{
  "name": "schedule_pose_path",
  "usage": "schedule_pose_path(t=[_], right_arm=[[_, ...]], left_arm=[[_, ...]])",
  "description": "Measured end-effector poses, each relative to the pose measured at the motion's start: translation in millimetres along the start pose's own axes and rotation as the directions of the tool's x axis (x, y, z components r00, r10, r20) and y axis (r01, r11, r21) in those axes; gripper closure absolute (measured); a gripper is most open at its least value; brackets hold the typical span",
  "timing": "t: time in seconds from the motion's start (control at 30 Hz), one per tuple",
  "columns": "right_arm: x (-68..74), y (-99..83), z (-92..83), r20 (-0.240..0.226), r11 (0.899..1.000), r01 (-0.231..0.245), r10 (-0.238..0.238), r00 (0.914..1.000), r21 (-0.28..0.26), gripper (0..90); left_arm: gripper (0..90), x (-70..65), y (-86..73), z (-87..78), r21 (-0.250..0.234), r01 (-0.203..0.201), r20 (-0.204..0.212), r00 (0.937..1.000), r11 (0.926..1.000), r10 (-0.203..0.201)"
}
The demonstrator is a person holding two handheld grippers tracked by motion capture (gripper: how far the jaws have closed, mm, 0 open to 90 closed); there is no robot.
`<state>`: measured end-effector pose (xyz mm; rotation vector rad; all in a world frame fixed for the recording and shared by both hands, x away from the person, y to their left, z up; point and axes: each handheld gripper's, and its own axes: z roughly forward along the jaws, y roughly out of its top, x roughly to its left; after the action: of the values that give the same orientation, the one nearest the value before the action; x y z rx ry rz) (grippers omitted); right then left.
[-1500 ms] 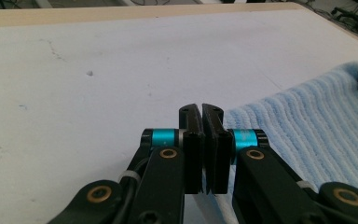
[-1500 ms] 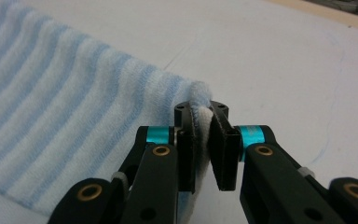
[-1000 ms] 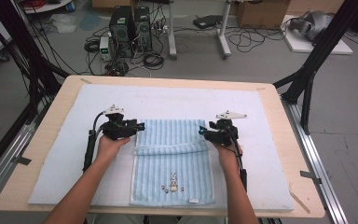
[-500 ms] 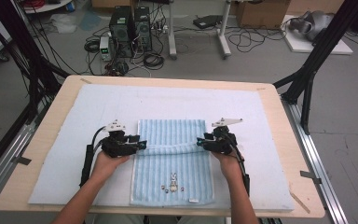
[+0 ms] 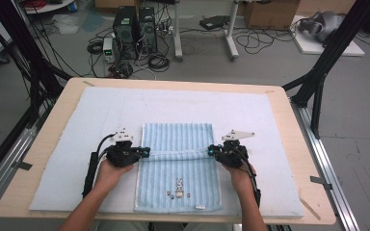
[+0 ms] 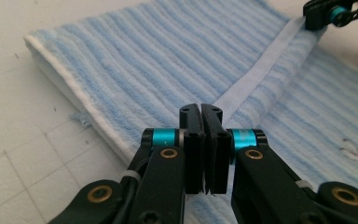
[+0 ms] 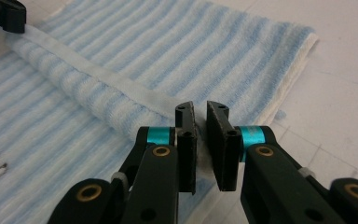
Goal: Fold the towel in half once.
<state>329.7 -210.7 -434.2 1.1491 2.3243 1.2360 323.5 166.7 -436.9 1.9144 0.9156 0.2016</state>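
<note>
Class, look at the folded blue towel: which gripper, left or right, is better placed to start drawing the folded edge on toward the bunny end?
Left, narrowly. The left gripper has just closed flat on the towel hem; the right gripper, also just closing, shows a gap with cloth bunched between. Likely both must move together.

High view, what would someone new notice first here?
The blue striped towel lies at the near middle of the padded table, folded over on itself. The left gripper and the right gripper have just closed on the ends of the folded-over layer's white edge; a small rabbit motif sits on the near half.
</note>
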Motion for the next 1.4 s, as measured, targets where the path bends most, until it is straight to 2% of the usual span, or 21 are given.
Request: schedule_pose_path(t=[0.1, 0.13, 0.17, 0.2, 0.37, 0.6, 0.73, 0.9, 0.93, 0.97, 1.0, 1.07, 1.13, 1.2, 1.23, 1.33, 1.37, 1.4], right_arm=[[6.0, -6.3, -10.4, -0.009, 0.999, 0.005, -0.005, 0.9999, -0.041, 81.8], [9.2, -8.8, -13.7, -0.008, 0.999, 0.016, -0.017, 0.9998, -0.050, 81.8], [12.6, -11.7, -16.5, -0.011, 0.998, 0.022, -0.023, 0.9997, -0.059, 81.8], [15.4, -14.7, -18.8, -0.011, 0.997, 0.038, -0.039, 0.9992, -0.065, 81.8], [30.0, -30.4, -30.1, -0.004, 0.995, 0.068, -0.068, 0.9977, -0.070, 81.9], [45.1, -46.9, -49.7, -0.016, 0.992, 0.079, -0.081, 0.9966, -0.102, 81.7], [51.9, -55.4, -55.4, -0.021, 0.991, 0.096, -0.098, 0.9949, -0.094, 81.2], [57.1, -64.5, -64.8, -0.028, 0.992, 0.088, -0.091, 0.9954, -0.091, 78.8], [57.8, -65.9, -67.0, -0.029, 0.991, 0.090, -0.093, 0.9952, -0.095, 77.1], [58.0, -67.0, -69.8, -0.028, 0.990, 0.095, -0.098, 0.9948, -0.101, 74.0], [58.5, -67.9, -73.5, -0.035, 0.991, 0.076, -0.081, 0.9961, -0.108, 69.1], [57.0, -68.7, -81.6, -0.029, 0.988, 0.047, -0.051, 0.9983, -0.147, 67.4], [54.5, -66.5, -85.6, -0.001, 0.987, 0.020, -0.021, 0.9998, -0.161, 64.6], [50.5, -62.1, -83.6, 0.044, 0.988, 0.021, -0.014, 0.9989, -0.155, 61.6], [47.9, -59.3, -81.0, 0.059, 0.988, 0.007, 0.002, 0.9983, -0.155, 58.6], [37.0, -46.4, -69.7, 0.095, 0.989, -0.013, 0.028, 0.9951, -0.149, 56.0], [33.3, -41.3, -64.8, 0.104, 0.990, -0.021, 0.036, 0.9939, -0.143, 55.6], [29.7, -36.1, -60.0, 0.110, 0.990, -0.025, 0.040, 0.9932, -0.139, 55.6]], left_arm=[[87.2, -6.1, -6.4, -8.9, -0.025, 0.007, 0.024, 0.9997, 0.9997, -0.006], [87.3, -8.7, -7.4, -12.0, -0.021, -0.004, 0.036, 0.9994, 0.9998, 0.004], [87.3, -12.1, -8.9, -15.4, -0.038, -0.014, 0.040, 0.9991, 0.9992, 0.016], [87.3, -14.7, -10.7, -18.7, -0.052, -0.004, 0.051, 0.9987, 0.9986, 0.007], [87.2, -24.5, -22.2, -28.3, -0.045, -0.017, 0.085, 0.9962, 0.9989, 0.021], [87.3, -37.3, -37.0, -40.1, -0.055, -0.035, 0.123, 0.9916, 0.9979, 0.041], [87.2, -40.7, -45.5, -43.4, -0.056, -0.022, 0.136, 0.9902, 0.9982, 0.030], [86.9, -48.1, -55.9, -47.1, -0.048, -0.025, 0.174, 0.9841, 0.9986, 0.033], [85.4, -48.9, -57.1, -48.2, -0.054, -0.012, 0.189, 0.9818, 0.9985, 0.022], [76.7, -49.0, -57.1, -49.2, -0.055, 0.003, 0.188, 0.9822, 0.9985, 0.007], [64.9, -48.0, -56.3, -50.6, -0.059, 0.013, 0.172, 0.9851, 0.9982, -0.003], [52.9, -43.7, -52.9, -54.3, -0.089, 0.024, 0.135, 0.9908, 0.9957, -0.012], [48.0, -36.7, -47.3, -55.3, -0.121, 0.050, 0.107, 0.9936, 0.9914, -0.037], [45.0, -29.4, -38.9, -53.7, -0.145, 0.044, 0.065, 0.9973, 0.9885, -0.035], [43.0, -24.9, -34.0, -51.7, -0.151, 0.047, 0.051, 0.9979, 0.9874, -0.040], [40.0, -10.2, -19.6, -44.7, -0.172, 0.062, 0.007, 0.9981, 0.9831, -0.062], [39.1, -5.3, -15.8, -41.8, -0.187, 0.071, -0.020, 0.9969, 0.9797, -0.076], [34.5, -0.4, -12.0, -39.1, -0.200, 0.073, -0.040, 0.9958, 0.9771, -0.083]])
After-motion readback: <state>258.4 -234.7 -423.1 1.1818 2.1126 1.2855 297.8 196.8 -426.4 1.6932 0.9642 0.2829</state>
